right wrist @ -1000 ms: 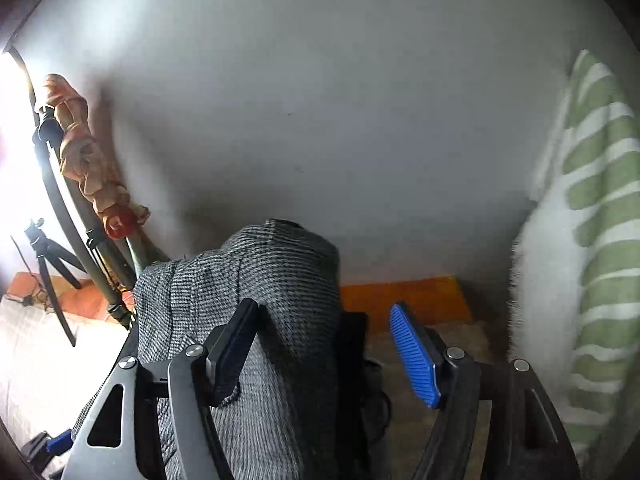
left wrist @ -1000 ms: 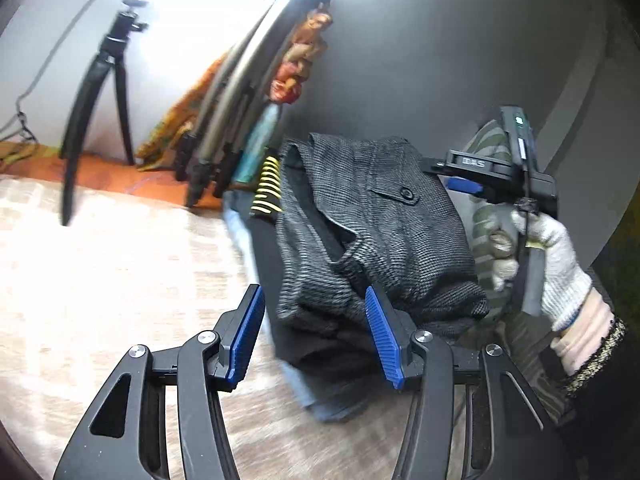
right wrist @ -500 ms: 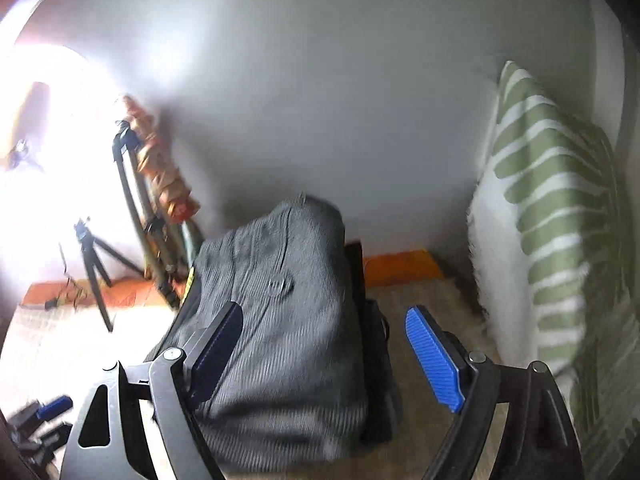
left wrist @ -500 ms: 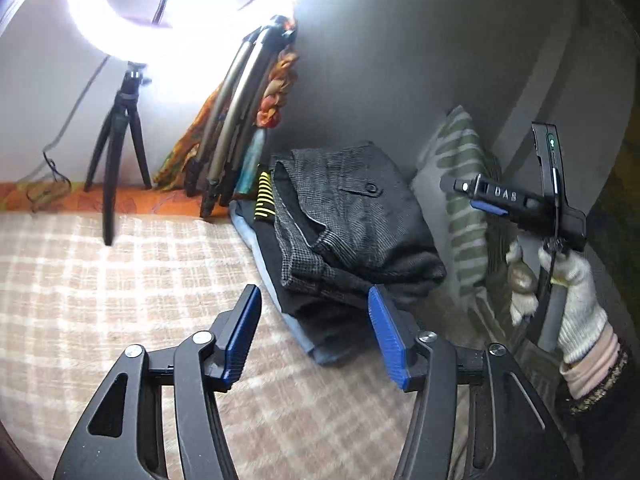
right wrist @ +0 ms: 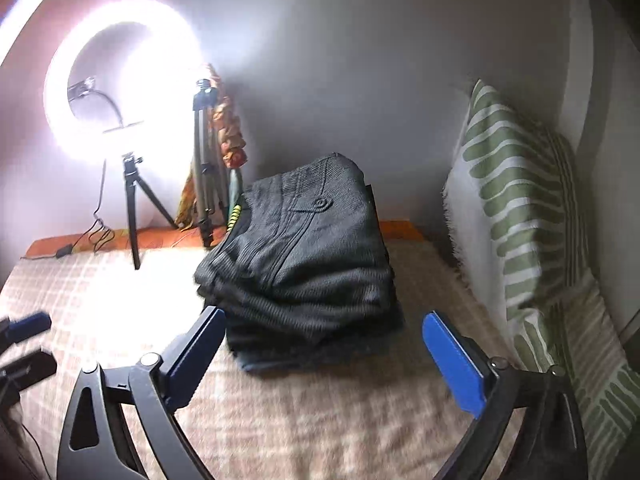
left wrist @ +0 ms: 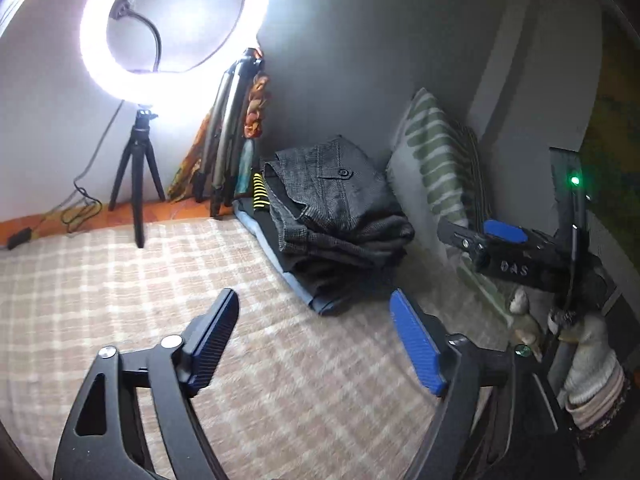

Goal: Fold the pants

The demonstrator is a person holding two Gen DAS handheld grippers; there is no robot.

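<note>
Grey folded pants top stack of folded clothes on checked bed cover, near wall, just beside striped pillow. Left claw released, empty, near pants. Right claw released, empty, just short of pants. Ring light well apart from pants.

Coarse woven grey cloth pants, matt checked blanket, ribbed blue plastic pads, fringed cloth pillow
</note>
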